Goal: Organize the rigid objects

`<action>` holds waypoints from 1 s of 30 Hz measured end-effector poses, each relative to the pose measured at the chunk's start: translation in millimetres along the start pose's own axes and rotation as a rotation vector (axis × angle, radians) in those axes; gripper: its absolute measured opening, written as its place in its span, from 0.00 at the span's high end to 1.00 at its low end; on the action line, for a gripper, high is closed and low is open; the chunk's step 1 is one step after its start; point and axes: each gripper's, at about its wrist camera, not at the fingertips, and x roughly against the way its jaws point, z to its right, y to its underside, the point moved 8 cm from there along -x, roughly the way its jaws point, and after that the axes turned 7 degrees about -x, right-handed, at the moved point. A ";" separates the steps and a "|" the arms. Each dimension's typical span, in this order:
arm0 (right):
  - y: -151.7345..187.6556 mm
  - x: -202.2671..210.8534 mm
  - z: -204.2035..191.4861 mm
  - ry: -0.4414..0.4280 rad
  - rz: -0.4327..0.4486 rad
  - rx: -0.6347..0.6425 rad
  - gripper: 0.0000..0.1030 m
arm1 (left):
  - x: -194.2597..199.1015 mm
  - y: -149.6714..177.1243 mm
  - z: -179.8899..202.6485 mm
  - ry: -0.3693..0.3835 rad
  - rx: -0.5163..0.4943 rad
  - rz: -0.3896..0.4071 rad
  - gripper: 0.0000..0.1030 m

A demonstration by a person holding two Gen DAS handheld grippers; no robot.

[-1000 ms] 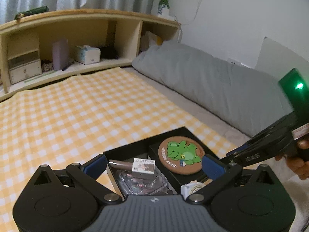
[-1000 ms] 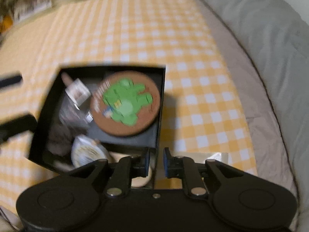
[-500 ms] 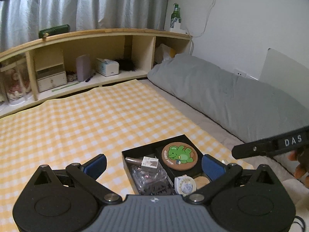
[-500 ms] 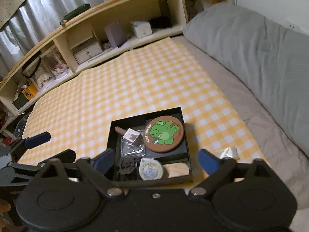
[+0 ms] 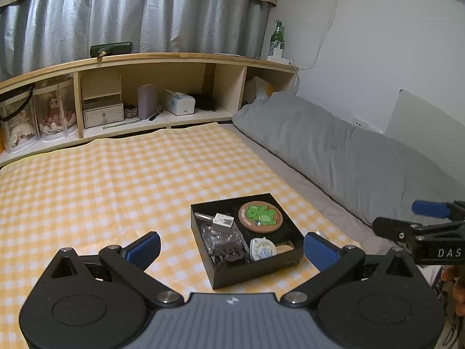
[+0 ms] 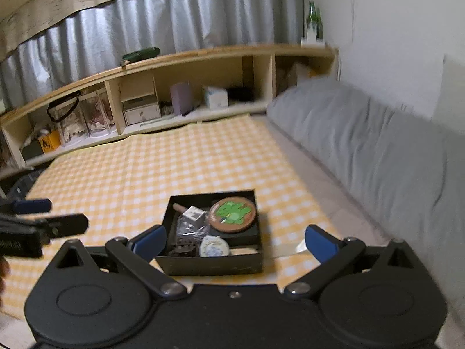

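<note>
A black open box (image 5: 255,273) (image 6: 209,264) sits on the yellow checked cloth (image 5: 101,192). Inside lie a round brown coaster with a green figure (image 5: 260,216) (image 6: 233,214), a small white carton (image 5: 223,220), a clear plastic packet (image 5: 221,235), a dark hair clip (image 5: 229,255), a white round case (image 5: 262,249) and a wooden piece (image 5: 285,249). My left gripper (image 5: 231,247) is open and empty, held back above the box. My right gripper (image 6: 234,240) is open and empty too, and it also shows at the right of the left wrist view (image 5: 418,219).
A grey bolster pillow (image 5: 334,148) runs along the wall on the right. A wooden shelf unit (image 5: 145,87) with boxes, doll cases and a green bottle (image 5: 276,39) stands at the far end. A crumpled white wrapper (image 6: 300,245) lies right of the box.
Both grippers have pulled up and back from the box. The right gripper went from shut to wide open. The box contents have not moved.
</note>
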 end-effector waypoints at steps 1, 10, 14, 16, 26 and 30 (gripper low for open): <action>1.8 5.7 -0.9 0.010 0.025 0.020 0.00 | 2.7 3.8 0.3 -0.004 0.001 -0.005 0.00; 21.6 25.1 3.4 0.077 0.099 0.046 0.00 | 13.9 22.2 -3.1 -0.062 -0.008 0.019 0.00; 28.0 24.3 5.5 0.088 0.105 0.037 0.00 | 14.9 27.1 -2.5 -0.071 -0.013 0.021 0.00; 30.5 22.5 9.2 0.098 0.100 0.024 0.00 | 14.5 29.6 -2.9 -0.081 -0.022 0.017 0.00; 37.7 26.0 7.9 0.097 0.120 0.034 0.00 | 13.3 35.5 -5.5 -0.118 -0.026 0.012 0.00; 37.9 26.0 9.1 0.093 0.121 0.028 0.00 | 11.8 38.5 -3.9 -0.119 -0.047 0.006 0.00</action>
